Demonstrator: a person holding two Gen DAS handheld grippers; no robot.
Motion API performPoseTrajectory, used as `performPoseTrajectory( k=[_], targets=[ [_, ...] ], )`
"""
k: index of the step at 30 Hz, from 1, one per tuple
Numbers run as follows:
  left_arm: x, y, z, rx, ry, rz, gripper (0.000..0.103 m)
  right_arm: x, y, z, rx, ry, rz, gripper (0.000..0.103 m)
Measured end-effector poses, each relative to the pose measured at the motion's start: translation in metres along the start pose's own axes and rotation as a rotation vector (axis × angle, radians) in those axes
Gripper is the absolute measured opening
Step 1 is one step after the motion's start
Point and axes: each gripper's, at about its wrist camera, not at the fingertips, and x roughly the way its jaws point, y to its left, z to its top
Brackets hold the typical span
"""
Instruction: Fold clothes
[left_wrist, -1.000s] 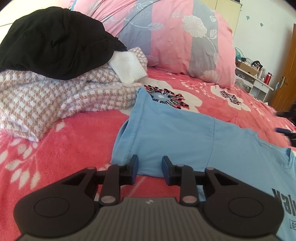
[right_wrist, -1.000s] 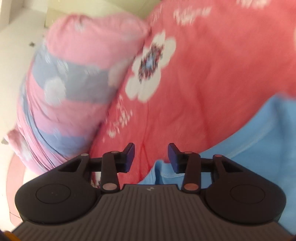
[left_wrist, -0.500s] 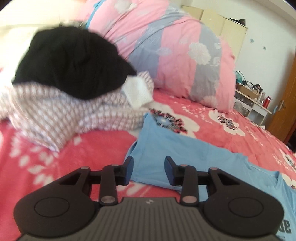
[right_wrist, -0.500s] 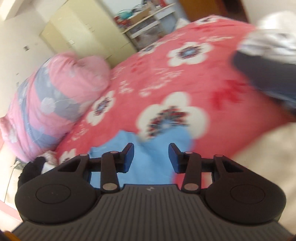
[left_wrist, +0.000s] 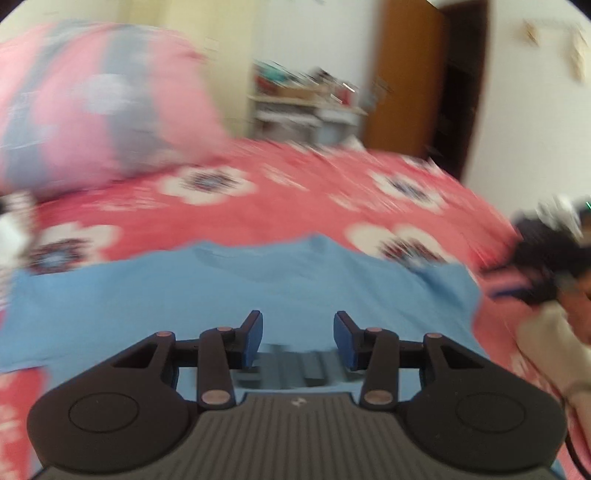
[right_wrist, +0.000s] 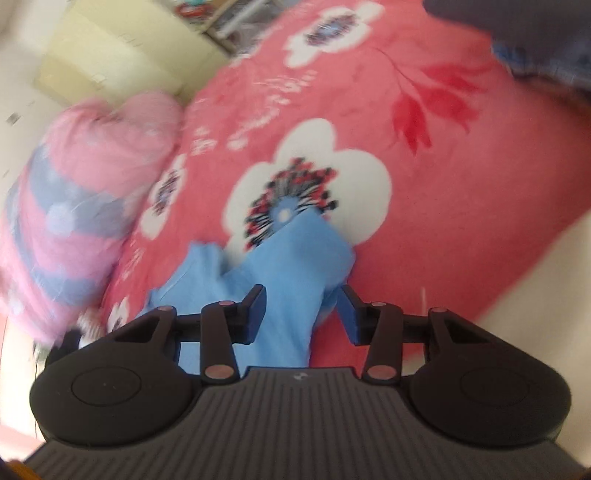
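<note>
Pink-and-grey quilt bundle (left_wrist: 92, 103) lies beyond the light blue cotton T-shirt (left_wrist: 221, 288); left gripper (left_wrist: 297, 339) and right gripper (right_wrist: 301, 314) gape empty, since swung toward the shirt's sleeve.

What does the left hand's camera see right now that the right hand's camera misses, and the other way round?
Only the left view shows the brown door, the blurred cluttered shelf and the whole width of the blue T-shirt. Only the right view shows a red leaf print and the shirt's sleeve end on a white flower. Both show the red floral bedspread, the pink-and-grey quilt and open grippers: left, right.
</note>
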Motion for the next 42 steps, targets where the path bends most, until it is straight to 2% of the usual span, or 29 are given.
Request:
performPoseTrajectory(
  k=[3,5,6,7,8,10,13,16,17,19,20,21,22,26,27,29,32,36,39,42],
  targets=[
    [0.046,-0.026,-0.004,0.044,0.069,-0.048,0.043,0.031,-0.012,0.010,0.071,0.016,-0.004,0.044],
    [0.068,-0.037,-0.011,0.067,0.109,-0.057,0.043,0.044,-0.016,0.013,0.074,0.015,0.005,0.044],
    [0.076,-0.040,-0.014,0.071,0.128,-0.058,0.043,0.047,-0.016,0.014,0.058,0.009,0.013,0.039],
    [0.081,-0.041,-0.017,0.063,0.145,-0.061,0.042,0.049,-0.014,0.015,0.033,-0.002,0.023,0.015],
    [0.083,-0.038,-0.020,0.048,0.155,-0.066,0.042,0.047,-0.009,0.015,-0.005,-0.015,0.035,0.006],
    [0.082,-0.028,-0.023,0.012,0.159,-0.072,0.041,0.041,0.006,0.014,-0.101,-0.044,0.063,0.006],
    [0.075,-0.004,-0.022,-0.044,0.150,-0.057,0.041,0.027,0.049,-0.001,-0.353,-0.060,0.160,0.006],
    [0.065,0.024,-0.018,-0.102,0.150,-0.029,0.041,0.019,0.097,-0.034,-0.678,0.031,0.248,0.010],
    [0.063,0.032,-0.018,-0.118,0.152,-0.024,0.041,0.019,0.108,-0.049,-0.784,0.070,0.250,0.012],
    [0.057,0.043,-0.017,-0.134,0.151,-0.013,0.041,0.017,0.126,-0.077,-0.954,0.134,0.232,0.035],
    [0.054,0.046,-0.016,-0.133,0.147,-0.011,0.041,0.013,0.128,-0.083,-0.964,0.142,0.236,0.040],
    [0.051,0.048,-0.015,-0.131,0.142,-0.013,0.041,0.007,0.128,-0.086,-0.946,0.143,0.250,0.045],
    [0.049,0.048,-0.013,-0.126,0.134,-0.020,0.041,-0.001,0.124,-0.083,-0.883,0.138,0.269,0.047],
    [0.040,0.033,-0.007,-0.059,0.079,-0.072,0.042,-0.035,0.080,-0.056,-0.445,0.089,0.360,0.048],
    [0.038,0.024,-0.005,-0.021,0.064,-0.088,0.043,-0.036,0.070,-0.054,-0.372,0.082,0.367,0.048],
    [0.036,0.001,-0.004,0.091,0.028,-0.109,0.047,-0.032,0.056,-0.057,-0.293,0.078,0.356,0.048],
    [0.035,-0.041,-0.008,0.326,-0.029,-0.116,0.050,-0.024,0.035,-0.062,-0.174,0.070,0.339,0.048],
    [0.049,-0.088,-0.021,0.609,-0.050,-0.098,0.050,-0.014,0.010,-0.071,-0.034,0.052,0.319,0.048],
    [0.063,-0.107,-0.024,0.693,-0.042,-0.119,0.049,-0.005,0.002,-0.084,-0.016,0.003,0.314,0.045],
    [0.077,-0.114,-0.022,0.702,-0.023,-0.141,0.043,0.004,-0.002,-0.093,-0.051,-0.043,0.279,0.031]
  ],
)
